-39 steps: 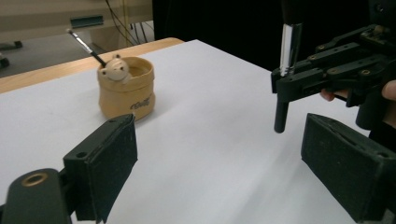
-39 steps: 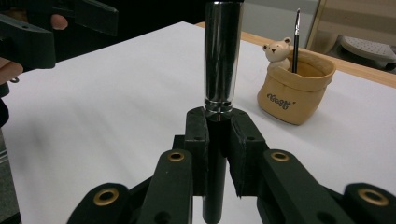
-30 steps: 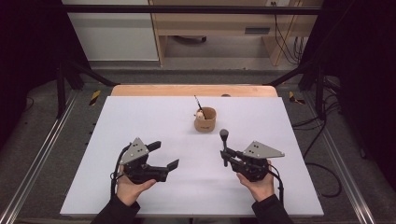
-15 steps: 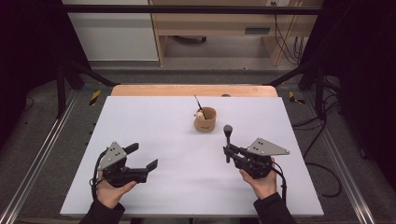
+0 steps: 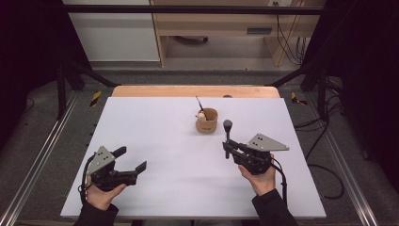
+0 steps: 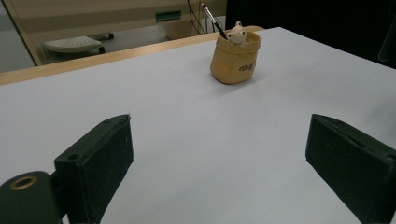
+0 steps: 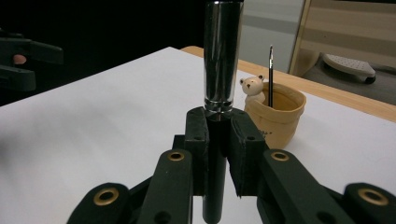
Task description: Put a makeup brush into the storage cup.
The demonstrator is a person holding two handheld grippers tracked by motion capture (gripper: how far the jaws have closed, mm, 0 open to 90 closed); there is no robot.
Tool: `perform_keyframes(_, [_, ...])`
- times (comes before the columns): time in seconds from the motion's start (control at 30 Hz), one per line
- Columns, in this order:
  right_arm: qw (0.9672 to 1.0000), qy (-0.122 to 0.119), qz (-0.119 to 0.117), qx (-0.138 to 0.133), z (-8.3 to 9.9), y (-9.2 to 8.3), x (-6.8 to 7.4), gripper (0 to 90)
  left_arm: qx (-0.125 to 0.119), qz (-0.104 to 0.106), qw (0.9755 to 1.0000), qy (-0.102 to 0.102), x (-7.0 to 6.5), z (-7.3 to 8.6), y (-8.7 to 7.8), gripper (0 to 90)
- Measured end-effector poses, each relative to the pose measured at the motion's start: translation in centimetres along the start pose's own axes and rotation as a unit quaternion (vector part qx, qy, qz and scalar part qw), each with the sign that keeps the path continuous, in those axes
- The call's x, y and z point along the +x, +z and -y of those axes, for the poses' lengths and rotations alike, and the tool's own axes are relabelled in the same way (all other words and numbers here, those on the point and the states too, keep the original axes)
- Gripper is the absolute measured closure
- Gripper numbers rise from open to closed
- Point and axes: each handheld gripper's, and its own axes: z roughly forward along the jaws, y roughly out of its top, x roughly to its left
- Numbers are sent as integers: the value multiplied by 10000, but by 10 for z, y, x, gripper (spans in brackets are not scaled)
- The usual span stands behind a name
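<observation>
**Left gripper empty at lower left, right one clamped on a brush**

Left gripper (image 5: 131,160) sits at the lower left of the high view, low over the white table (image 5: 155,136). I see its jaws spread wide with nothing but bare tabletop between them; the left gripper view shows the same gap.

Centre of the frame, a little above the middle: a small tan pot (image 5: 207,121) stands upright on the table, well apart from both grippers. A little bear figure (image 7: 252,87) and a thin dark-handled brush (image 7: 270,74) stick up out of it.

Right of centre, my right gripper (image 5: 227,149) has its jaws drawn in tight on the dark handle of a makeup brush (image 5: 227,136). It stands upright, chrome ferrule (image 7: 222,56) above the pads and rounded dark head on top, just to the lower right of the pot without touching it.
</observation>
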Motion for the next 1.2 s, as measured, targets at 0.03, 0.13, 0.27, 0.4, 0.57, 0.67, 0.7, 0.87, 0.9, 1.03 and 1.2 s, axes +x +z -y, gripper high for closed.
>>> perform_keyframes(0.03, [10000, 17, 1, -7, -1, 1, 0, 795, -11, -6, 10000, -25, 1, 1, 0, 71])
perform_keyframes(0.13, [10000, 42, 24, -42, -5, 4, -2, 795, -2, -57, 10000, 9, 5, 4, -1, 73])
perform_keyframes(0.27, [9999, 60, 53, -95, -11, 9, -2, 795, 19, -48, 10000, -38, 9, 8, -1, 73])
perform_keyframes(0.4, [9997, 153, 85, -194, -16, 15, -4, 795, 29, -57, 10000, -61, 13, 11, 0, 74])
perform_keyframes(0.57, [9992, 225, 188, -278, -22, 22, -7, 795, 16, -57, 9999, -81, 15, 13, -1, 75])
perform_keyframes(0.67, [9987, 291, 249, -325, -25, 25, -11, 795, 6, -69, 9999, -82, 17, 13, -2, 75])
perform_keyframes(0.7, [9987, 309, 262, -321, -27, 26, -11, 795, 9, -61, 10000, -66, 17, 13, -2, 75])
perform_keyframes(0.87, [9982, 337, 365, -328, -32, 32, -17, 795, -50, -76, 9999, -94, 20, 14, -4, 75])
perform_keyframes(0.9, [9981, 361, 371, -333, -33, 33, -18, 795, -33, -81, 9999, -69, 20, 14, -4, 74])
perform_keyframes(1.03, [9978, 400, 407, -348, -37, 39, -21, 795, -47, -76, 9999, -53, 21, 14, -5, 74])
perform_keyframes(1.2, [9971, 461, 464, -385, -42, 46, -23, 795, -48, -67, 10000, -53, 22, 15, -4, 74])
